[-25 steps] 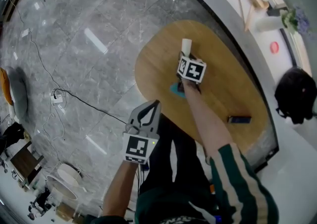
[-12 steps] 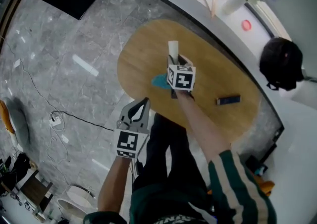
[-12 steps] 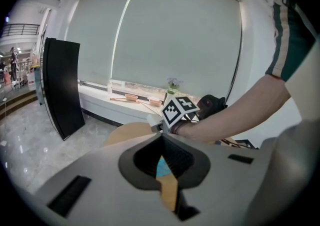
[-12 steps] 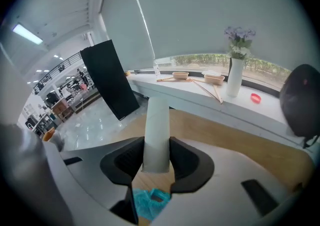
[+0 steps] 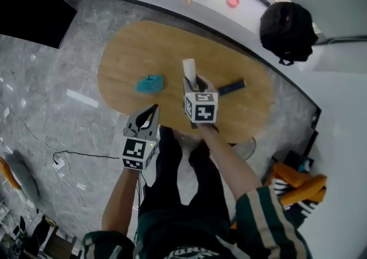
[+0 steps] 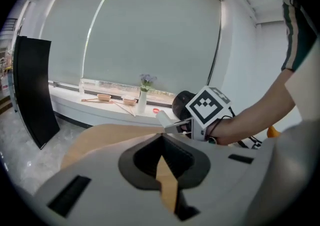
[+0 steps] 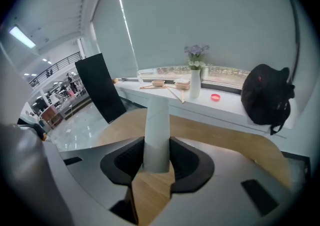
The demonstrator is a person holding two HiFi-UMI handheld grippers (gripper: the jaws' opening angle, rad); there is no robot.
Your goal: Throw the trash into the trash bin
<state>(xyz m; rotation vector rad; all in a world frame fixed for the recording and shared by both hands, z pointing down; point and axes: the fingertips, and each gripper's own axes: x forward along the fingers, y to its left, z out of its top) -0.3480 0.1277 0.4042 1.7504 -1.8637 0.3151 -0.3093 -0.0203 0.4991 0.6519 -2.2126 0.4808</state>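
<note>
Seen from above, a person stands at the near edge of an oval wooden tabletop (image 5: 129,51) with a gripper in each hand. At far left a black panel (image 5: 28,6) stands on the grey stone floor. On the left part of the tabletop lies a teal crumpled piece (image 5: 150,84), which looks like more trash. Just nearer the person, the left tongs (image 5: 152,110) are closed tip to tip with nothing between them and point toward that teal piece. The left hand is the nearer one to it. To the right, the right tongs (image 5: 192,85) are closed on a white paper tube (image 5: 188,70) and hold it above the tabletop. The pads grip its lower end from both sides. Its long axis runs along the line the tongs point, so most of the tube sticks out past the tips. Right of it lies a dark flat object (image 5: 231,87), and a black backpack (image 5: 287,28) sits on the white ledge beyond. The trash bin is in no view, so which way it lies from the tube cannot be told; the carry likely means turning away from the tabletop. No brand or writing is readable. The only print is the square black-and-white marker on each gripper's cube (image 5: 200,107).
</note>
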